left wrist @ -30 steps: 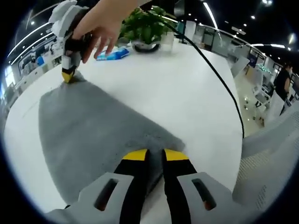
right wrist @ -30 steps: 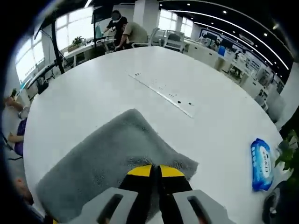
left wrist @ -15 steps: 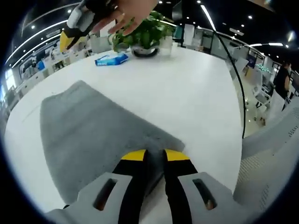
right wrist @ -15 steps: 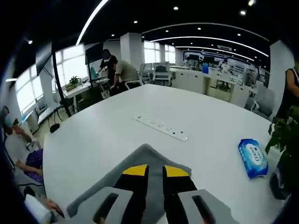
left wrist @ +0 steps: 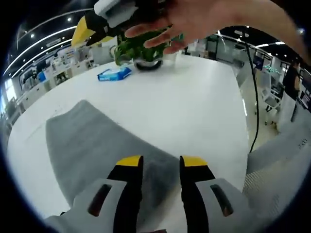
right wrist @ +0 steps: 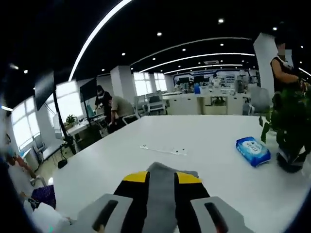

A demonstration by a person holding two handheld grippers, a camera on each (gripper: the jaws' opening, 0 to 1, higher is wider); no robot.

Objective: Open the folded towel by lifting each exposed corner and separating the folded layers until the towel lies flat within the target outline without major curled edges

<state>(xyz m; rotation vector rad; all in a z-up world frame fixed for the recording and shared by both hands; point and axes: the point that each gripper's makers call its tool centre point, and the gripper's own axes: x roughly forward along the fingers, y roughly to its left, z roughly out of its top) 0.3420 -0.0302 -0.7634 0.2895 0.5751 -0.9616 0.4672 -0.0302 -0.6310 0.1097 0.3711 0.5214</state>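
Towel spread out grey on white table, both claws parted – release/check stage, looks near done.

Left gripper (left wrist: 161, 162) jaws moderately apart, nothing held, over the near corner of the towel (left wrist: 92, 141), which lies flat toward the table's left edge. Right gripper (right wrist: 161, 177) jaws also apart and empty, raised above the table; towel (right wrist: 163, 194) seen between its jaws, below. Wipes pack (right wrist: 252, 150) and plant (right wrist: 289, 126) toward the far right edge. Target outline can't be made out. Next: scan edges for curls, re-pinch any lifted corner, pull outward.
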